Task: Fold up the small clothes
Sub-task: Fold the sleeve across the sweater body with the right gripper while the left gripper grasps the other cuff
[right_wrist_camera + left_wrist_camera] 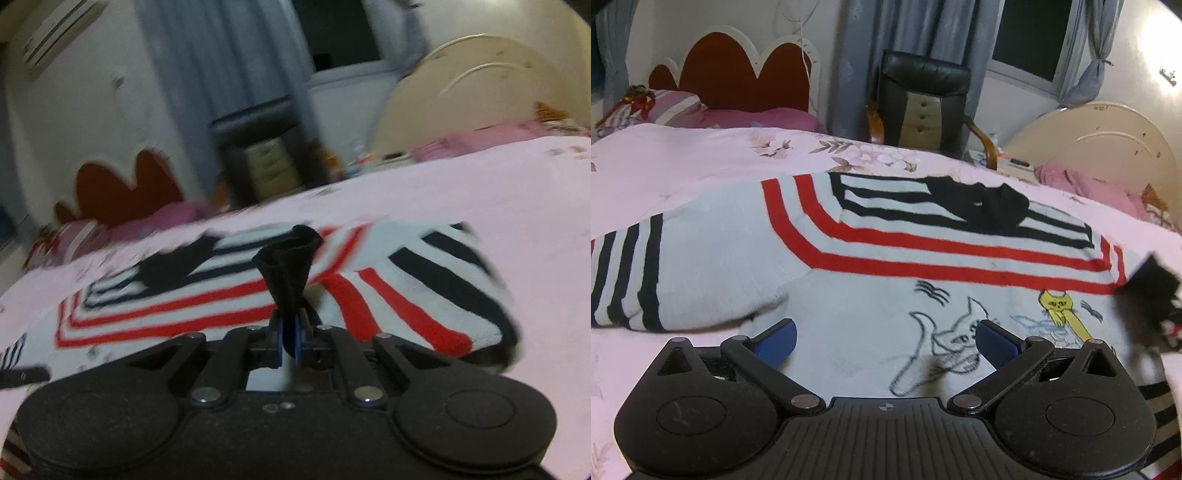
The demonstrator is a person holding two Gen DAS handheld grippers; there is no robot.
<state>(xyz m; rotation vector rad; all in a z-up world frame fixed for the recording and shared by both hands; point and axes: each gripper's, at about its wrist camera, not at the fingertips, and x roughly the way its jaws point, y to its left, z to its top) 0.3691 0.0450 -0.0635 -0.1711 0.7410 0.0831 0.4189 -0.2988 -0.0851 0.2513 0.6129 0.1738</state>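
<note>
White knitted sweater (849, 295) with red and black stripes and cat drawings lies spread on the pink floral bed (683, 155). The left tool (884, 341) hangs over its front with both blue fingers wide apart and nothing between them. The right tool (289, 338) is pressed together, pinching the black cuff (288, 266) of one sleeve, lifted above the sweater.
</note>
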